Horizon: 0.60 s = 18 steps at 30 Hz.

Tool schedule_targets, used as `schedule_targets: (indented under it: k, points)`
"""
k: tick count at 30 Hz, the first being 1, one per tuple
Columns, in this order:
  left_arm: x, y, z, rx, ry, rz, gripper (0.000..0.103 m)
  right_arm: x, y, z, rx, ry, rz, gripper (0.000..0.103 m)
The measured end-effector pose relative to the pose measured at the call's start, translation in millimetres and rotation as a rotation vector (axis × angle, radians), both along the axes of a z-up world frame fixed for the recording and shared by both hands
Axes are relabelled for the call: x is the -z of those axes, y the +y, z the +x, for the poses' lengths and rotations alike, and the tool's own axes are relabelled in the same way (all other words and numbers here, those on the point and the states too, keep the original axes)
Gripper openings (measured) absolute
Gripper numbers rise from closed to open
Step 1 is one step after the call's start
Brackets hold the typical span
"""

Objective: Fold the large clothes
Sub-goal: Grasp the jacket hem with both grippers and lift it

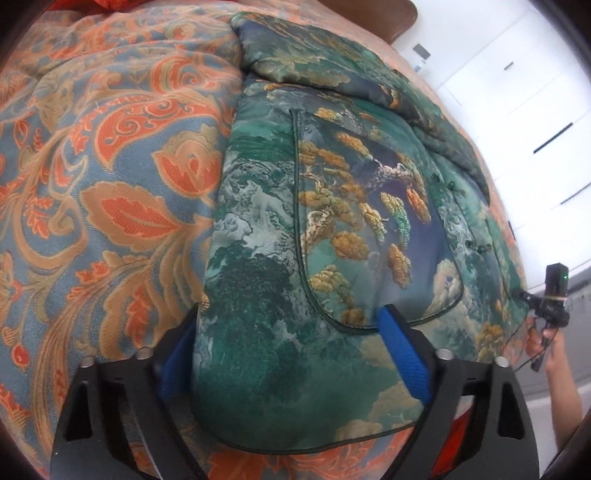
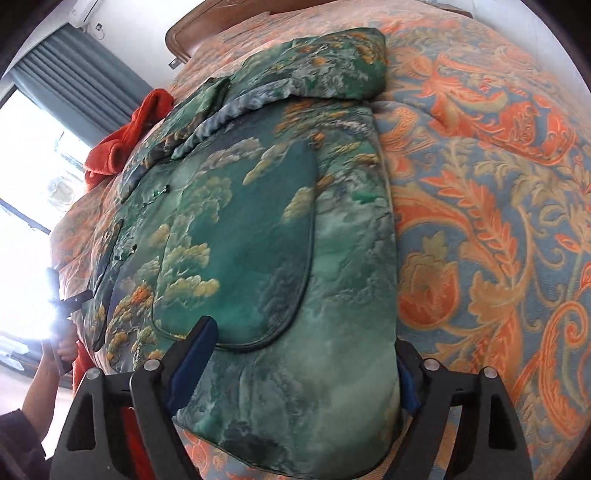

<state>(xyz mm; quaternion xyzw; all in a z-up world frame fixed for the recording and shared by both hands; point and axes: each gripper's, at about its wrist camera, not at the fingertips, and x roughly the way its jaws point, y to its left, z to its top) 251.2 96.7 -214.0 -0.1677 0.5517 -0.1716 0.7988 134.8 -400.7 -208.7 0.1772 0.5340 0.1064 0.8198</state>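
Observation:
A padded green jacket with a gold tree and cloud print lies spread on the bed, and it also shows in the right wrist view. My left gripper is open, its blue pads straddling the jacket's bottom left corner. My right gripper is open, its blue pads straddling the bottom right corner. Each gripper shows small in the other's view: the right one, the left one. One sleeve is folded across the top of the jacket.
The bed is covered by an orange and blue paisley bedspread, which also shows in the right wrist view. An orange-red garment lies beyond the jacket near the window. A wooden headboard is at the far end. White cabinets stand beside the bed.

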Motion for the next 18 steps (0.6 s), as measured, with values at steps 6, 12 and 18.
schedule_targets:
  k: [6, 12, 18]
  points:
    - [-16.6, -4.6, -5.0, -0.002, 0.017, -0.020, 0.018, 2.0, -1.0, -0.3, 0.043, 0.029, 0.012, 0.036]
    - [-50.7, -3.8, -14.2, -0.019, -0.025, -0.016, 0.014, -23.1, 15.8, -3.4, 0.025, -0.033, -0.020, 0.020]
    - [-64.6, 1.0, -25.8, -0.006, -0.053, -0.003, 0.014, -42.6, 20.4, -17.6, 0.026, -0.082, -0.003, 0.018]
